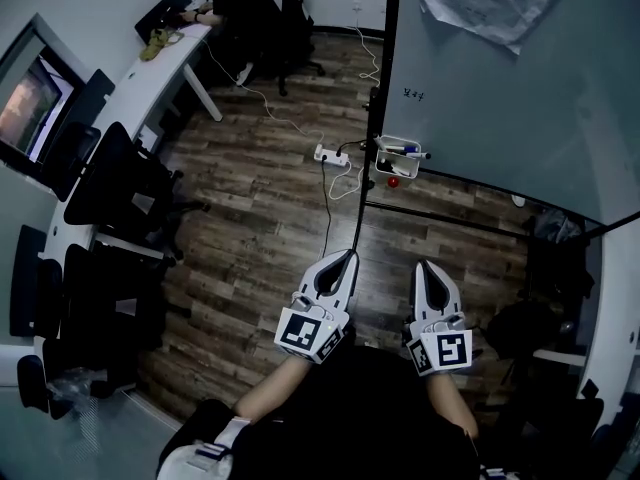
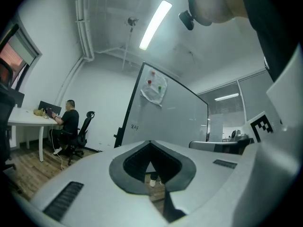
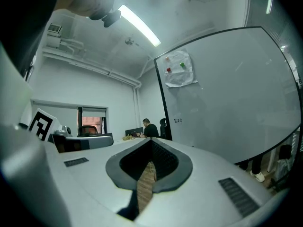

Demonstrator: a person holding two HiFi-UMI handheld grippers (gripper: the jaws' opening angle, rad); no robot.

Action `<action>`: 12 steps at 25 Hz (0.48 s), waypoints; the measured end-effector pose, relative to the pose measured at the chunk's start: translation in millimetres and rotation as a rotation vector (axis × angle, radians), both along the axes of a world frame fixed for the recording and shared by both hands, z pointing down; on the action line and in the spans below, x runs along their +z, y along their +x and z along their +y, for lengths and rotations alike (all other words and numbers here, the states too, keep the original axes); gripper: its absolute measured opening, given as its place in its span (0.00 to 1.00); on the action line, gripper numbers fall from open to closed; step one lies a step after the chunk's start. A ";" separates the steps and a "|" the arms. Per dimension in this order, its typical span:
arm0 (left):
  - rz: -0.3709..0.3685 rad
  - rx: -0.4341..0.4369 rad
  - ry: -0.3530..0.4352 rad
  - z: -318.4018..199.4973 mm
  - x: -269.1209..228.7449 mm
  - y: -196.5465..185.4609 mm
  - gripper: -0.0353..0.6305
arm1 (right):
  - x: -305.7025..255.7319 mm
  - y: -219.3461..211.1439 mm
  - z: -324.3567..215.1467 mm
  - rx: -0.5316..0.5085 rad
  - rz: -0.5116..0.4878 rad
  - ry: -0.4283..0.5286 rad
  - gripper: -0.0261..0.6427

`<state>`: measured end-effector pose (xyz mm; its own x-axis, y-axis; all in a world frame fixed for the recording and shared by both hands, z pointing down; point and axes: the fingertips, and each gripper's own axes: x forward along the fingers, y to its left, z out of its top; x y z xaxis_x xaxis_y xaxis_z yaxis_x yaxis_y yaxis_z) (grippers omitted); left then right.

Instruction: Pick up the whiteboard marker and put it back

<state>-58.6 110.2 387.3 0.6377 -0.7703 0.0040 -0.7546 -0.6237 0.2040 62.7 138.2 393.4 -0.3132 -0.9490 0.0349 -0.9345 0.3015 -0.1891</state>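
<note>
A whiteboard on a black frame stands ahead to the right. A small white tray hangs at its lower left edge, with whiteboard markers lying in it. A red object sits just under the tray. In the head view my left gripper and right gripper are side by side, well short of the tray, both pointing toward the board. Both are shut with nothing between the jaws. The left gripper view shows the whiteboard edge-on, and the right gripper view shows the whiteboard at the right.
A white power strip with trailing cables lies on the wooden floor in front of the board's frame. A long desk with a monitor, office chairs and a seated person runs along the left. Dark bags sit at the right.
</note>
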 end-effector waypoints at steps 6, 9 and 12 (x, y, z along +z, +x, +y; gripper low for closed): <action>0.011 0.028 -0.005 -23.1 -0.8 -7.5 0.06 | 1.1 -9.9 -19.7 0.028 0.013 -0.014 0.06; 0.003 0.056 -0.007 -30.3 -1.1 -8.2 0.06 | 0.2 -12.4 -26.8 0.049 0.020 -0.016 0.06; 0.001 0.083 -0.008 -36.9 -1.9 -10.5 0.06 | -0.5 -16.4 -33.2 0.073 0.026 -0.018 0.06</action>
<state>-69.1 73.3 385.4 0.6997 -0.7144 0.0092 -0.6999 -0.6829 0.2094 46.3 105.0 393.0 -0.2424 -0.9684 0.0589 -0.9584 0.2296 -0.1693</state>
